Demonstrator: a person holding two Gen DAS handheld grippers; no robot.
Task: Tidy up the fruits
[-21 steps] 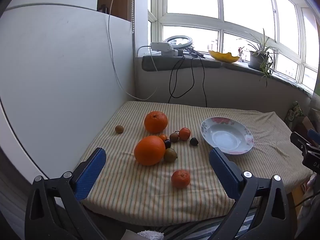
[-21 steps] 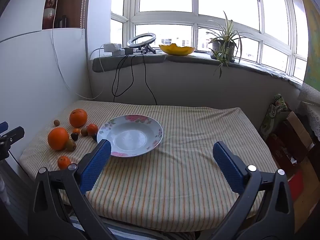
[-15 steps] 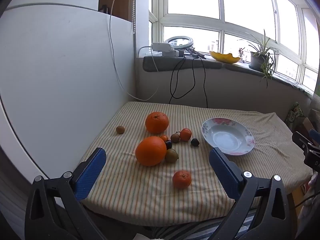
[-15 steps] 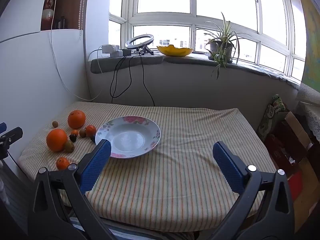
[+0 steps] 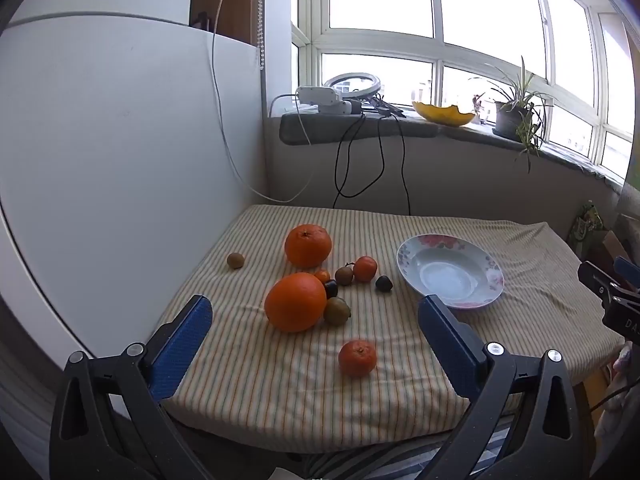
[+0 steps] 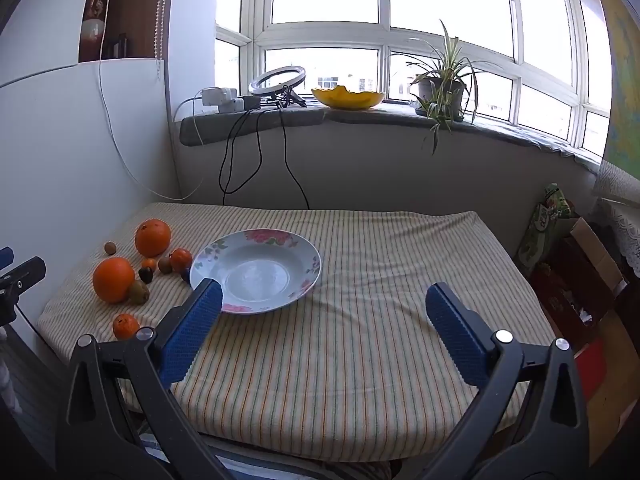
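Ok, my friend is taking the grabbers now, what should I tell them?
Left gripper: open, holding nothing, facing the fruit.
Right gripper: open, holding nothing, facing the plate.
Plate: nothing in it, on the striped cloth.
Fruit: two big oranges, three small ones, including the nearest small orange, and several little brown and dark fruits lie loose on the cloth left of the plate.
Done: nothing yet.
Left: probably gathering the fruit onto the plate.

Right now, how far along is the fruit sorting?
Nothing looks done: the plate is empty. Nothing is in hand: the left tool and right tool are both open. All fruit is left on the striped cloth, from the big orange to the near tangerine.
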